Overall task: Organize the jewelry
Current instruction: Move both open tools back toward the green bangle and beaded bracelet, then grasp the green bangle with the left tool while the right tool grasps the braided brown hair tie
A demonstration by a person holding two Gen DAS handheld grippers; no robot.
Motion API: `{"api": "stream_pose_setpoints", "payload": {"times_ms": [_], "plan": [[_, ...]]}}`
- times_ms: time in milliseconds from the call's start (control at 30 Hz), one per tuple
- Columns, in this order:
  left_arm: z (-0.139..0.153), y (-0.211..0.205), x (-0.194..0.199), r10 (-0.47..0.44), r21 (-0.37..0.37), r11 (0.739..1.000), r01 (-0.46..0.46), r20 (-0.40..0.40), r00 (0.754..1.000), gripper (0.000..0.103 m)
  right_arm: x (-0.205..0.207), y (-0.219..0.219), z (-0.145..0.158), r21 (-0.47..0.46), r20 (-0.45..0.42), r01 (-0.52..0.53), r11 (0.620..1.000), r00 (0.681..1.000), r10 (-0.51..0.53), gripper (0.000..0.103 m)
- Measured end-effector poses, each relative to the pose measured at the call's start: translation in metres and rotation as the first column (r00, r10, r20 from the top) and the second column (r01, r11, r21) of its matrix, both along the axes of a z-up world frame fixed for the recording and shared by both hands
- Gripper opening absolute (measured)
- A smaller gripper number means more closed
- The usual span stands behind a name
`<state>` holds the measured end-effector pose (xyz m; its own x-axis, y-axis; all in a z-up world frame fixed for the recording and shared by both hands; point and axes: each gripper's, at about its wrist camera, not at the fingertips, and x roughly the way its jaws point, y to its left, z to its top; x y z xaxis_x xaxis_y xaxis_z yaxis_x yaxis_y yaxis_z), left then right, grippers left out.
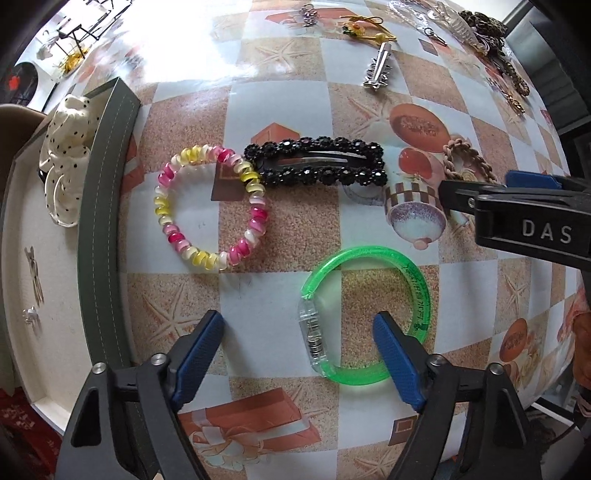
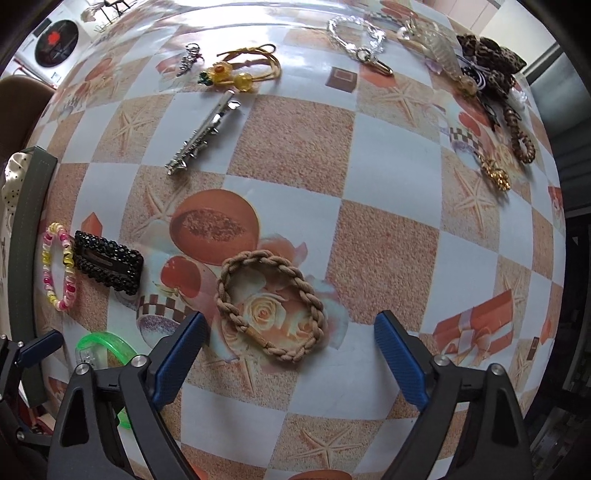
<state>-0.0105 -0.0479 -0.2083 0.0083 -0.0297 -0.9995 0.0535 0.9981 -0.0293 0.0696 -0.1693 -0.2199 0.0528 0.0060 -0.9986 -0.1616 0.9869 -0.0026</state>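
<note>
A green translucent bangle [image 1: 369, 254] lies flat on the checked tablecloth. My left gripper [image 1: 298, 354] points down over it, open. The bangle's clear clasp [image 1: 314, 339] lies between the blue pads; neither pad presses on it. In the right wrist view a beige braided hair tie [image 2: 310, 291] lies on the cloth. My right gripper [image 2: 291, 356] hangs over its near side, open, with the tie just ahead of the gap. The grey-green tray [image 1: 107, 206] with a cream lining stands at the left and holds a polka-dot scrunchie [image 1: 66, 158].
A pink-and-yellow spiral tie [image 1: 210, 206] and a black beaded clip [image 1: 317, 162] lie beside the tray. Farther back lie a silver clip [image 2: 203, 136], a yellow cord with beads [image 2: 243, 70], a clear chain [image 2: 354, 33] and a leopard scrunchie [image 2: 487, 51]. The table edge runs along the right.
</note>
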Motion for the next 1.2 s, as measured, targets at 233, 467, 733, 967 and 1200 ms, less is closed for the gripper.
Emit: {"api": "stream_pose_setpoints", "payload": {"times_ms": [233, 467, 733, 967, 1200], "plan": [[0.012, -0.012, 0.006, -0.035, -0.024, 0.999, 0.035, 0.01, 0.999, 0.044, 0.002, 0.018, 0.01, 0.005, 0.024, -0.037, 0.999, 0.999, 0.037, 0.066], [0.015, -0.015, 0.013, -0.035, -0.071, 0.997, 0.035, -0.004, 0.999, 0.018, 0.007, 0.028, 0.016, 0.006, 0.029, -0.043, 0.999, 0.999, 0.043, 0.025], [0.023, -0.014, 0.016, -0.049, -0.127, 0.991, 0.051, 0.018, 0.999, 0.014, 0.007, 0.014, 0.024, 0.055, 0.014, 0.042, 0.998, 0.999, -0.043, 0.011], [0.034, -0.002, 0.022, -0.038, -0.164, 0.986, 0.043, 0.032, 0.999, 0.014, 0.008, -0.015, 0.037, 0.133, -0.006, 0.146, 0.98, 0.989, -0.147, 0.011], [0.055, 0.02, 0.015, -0.018, -0.18, 0.983, 0.033, 0.08, 0.997, 0.014, 0.006, -0.027, 0.058, 0.179, -0.003, 0.197, 0.964, 0.98, -0.199, 0.011]]}}
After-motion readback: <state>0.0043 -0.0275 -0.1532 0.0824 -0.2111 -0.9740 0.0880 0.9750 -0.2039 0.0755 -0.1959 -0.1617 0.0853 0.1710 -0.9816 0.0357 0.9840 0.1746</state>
